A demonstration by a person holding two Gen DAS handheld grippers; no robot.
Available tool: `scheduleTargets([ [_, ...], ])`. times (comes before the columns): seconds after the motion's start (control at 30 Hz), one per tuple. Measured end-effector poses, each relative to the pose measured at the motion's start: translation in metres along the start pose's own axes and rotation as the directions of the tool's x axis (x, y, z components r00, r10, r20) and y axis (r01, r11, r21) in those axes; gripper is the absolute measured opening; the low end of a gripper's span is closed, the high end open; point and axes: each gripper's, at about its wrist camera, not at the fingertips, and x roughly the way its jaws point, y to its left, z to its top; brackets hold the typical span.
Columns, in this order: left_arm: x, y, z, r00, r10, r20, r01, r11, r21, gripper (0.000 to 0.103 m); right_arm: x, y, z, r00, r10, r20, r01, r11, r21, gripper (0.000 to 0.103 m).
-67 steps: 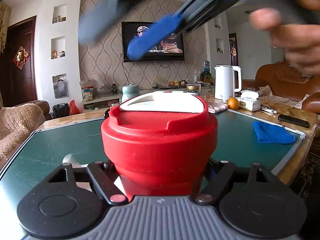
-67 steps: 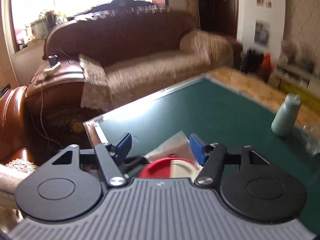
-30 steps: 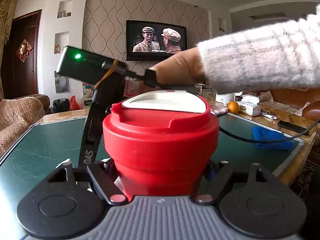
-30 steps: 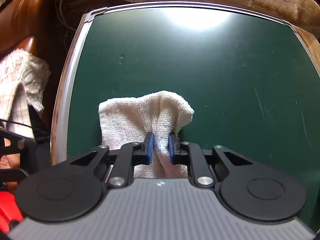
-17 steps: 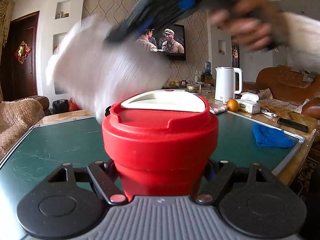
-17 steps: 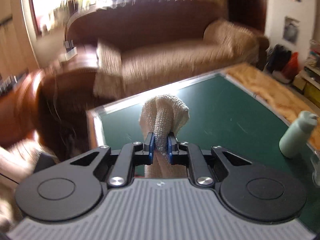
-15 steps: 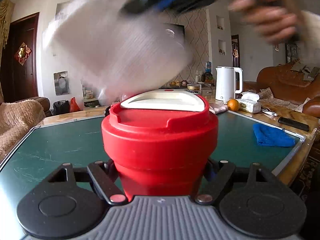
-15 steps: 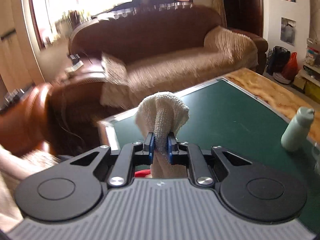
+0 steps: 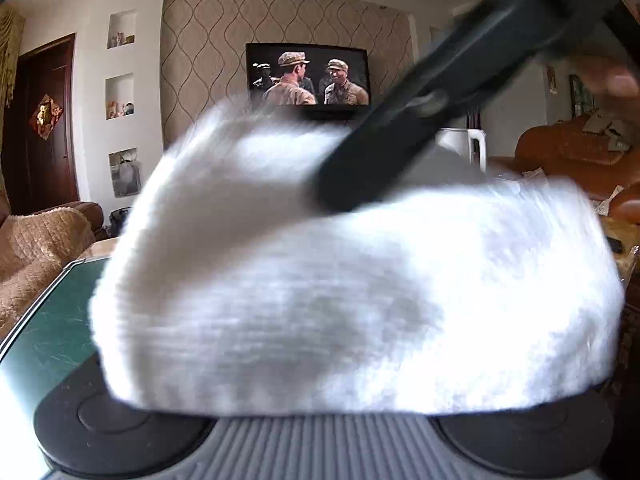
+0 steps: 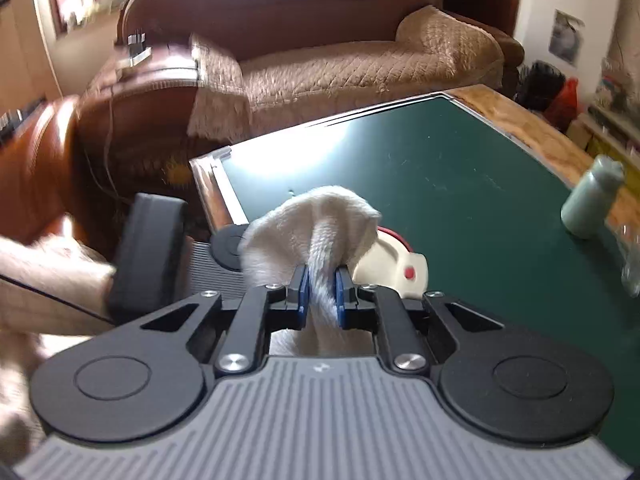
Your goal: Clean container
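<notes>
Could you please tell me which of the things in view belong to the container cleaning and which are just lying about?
Part of the job:
- white cloth, pinched in the right hand-held gripper
- red container with its cream lid, just below the cloth

Just lying about:
- pale green bottle on the green table
- white kettle
- television
- sofa

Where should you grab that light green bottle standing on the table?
Around the middle of its body, coming in level from the open table side. The light green bottle stands upright on the green table. Its round body is wider than the cap, and a clear object crowds its other side.
</notes>
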Motion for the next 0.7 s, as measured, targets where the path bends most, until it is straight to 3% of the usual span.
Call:
scheduleTargets([
  [0.17, 0.001, 0.004, -0.001, 1.0, 0.008, 0.0, -0.008, 0.999, -0.033, 0.081, 0.023, 0.013, 0.028, 0.999, -0.043, 0.017, 0.043, 0.999, -0.007, 0.016],
  [0.27, 0.0, 0.0, -0.002, 1.0, 0.008, -0.006, -0.008, 1.0, -0.002, 0.08, 0.037, 0.018, 0.038, 0.995, -0.097, 0.009, 0.097, 0.995, 0.015, 0.017],
  [0.37, 0.0, 0.0, -0.002, 1.0, 0.004, -0.008, -0.004, 1.0, -0.012, 0.08, 0.037, 0.024, 0.035, 0.994, -0.108, 0.009, 0.108, 0.994, 0.015, 0.017],
  [0.5, 0.001, 0.0, -0.004, 1.0, -0.003, -0.006, 0.003, 1.0, -0.024, 0.08, 0.022, 0.029, 0.022, 0.999, -0.049, -0.001, 0.049, 0.999, 0.017, 0.017],
  [0.7, 0.002, -0.003, -0.005, 1.0, -0.009, -0.009, 0.009, 0.999, -0.036, 0.079, -0.01, 0.029, -0.005, 0.996, -0.085, -0.013, 0.086, 0.995, 0.052, 0.016],
])
